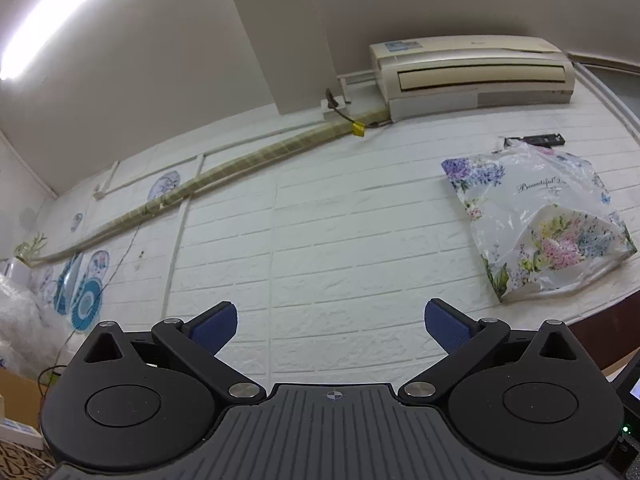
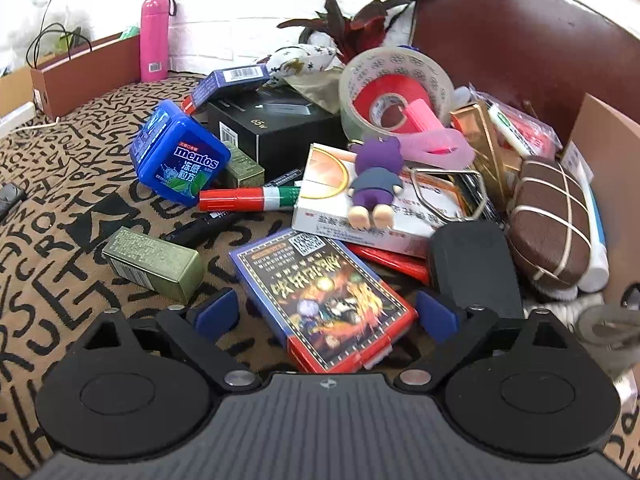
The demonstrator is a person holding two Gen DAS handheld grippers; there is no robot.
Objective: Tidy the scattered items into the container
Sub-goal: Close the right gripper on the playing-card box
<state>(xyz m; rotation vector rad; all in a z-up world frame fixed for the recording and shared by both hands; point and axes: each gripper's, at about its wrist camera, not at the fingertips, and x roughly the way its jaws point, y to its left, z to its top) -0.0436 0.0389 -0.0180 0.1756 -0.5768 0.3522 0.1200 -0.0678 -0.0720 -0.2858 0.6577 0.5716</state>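
**Both grippers open, card box between the right jaws**

My right gripper (image 2: 326, 314) stands spread wide over the blue-and-red rectangular card box (image 2: 320, 300), its blue pads clear of both sides. I see the blue plastic Mentos tub (image 2: 180, 156) at ten o'clock and the green metal tin (image 2: 154, 264) at nine. My left gripper (image 1: 331, 326), wide and empty, faces the white brick-pattern wall (image 1: 340, 232); I cannot make out the container.
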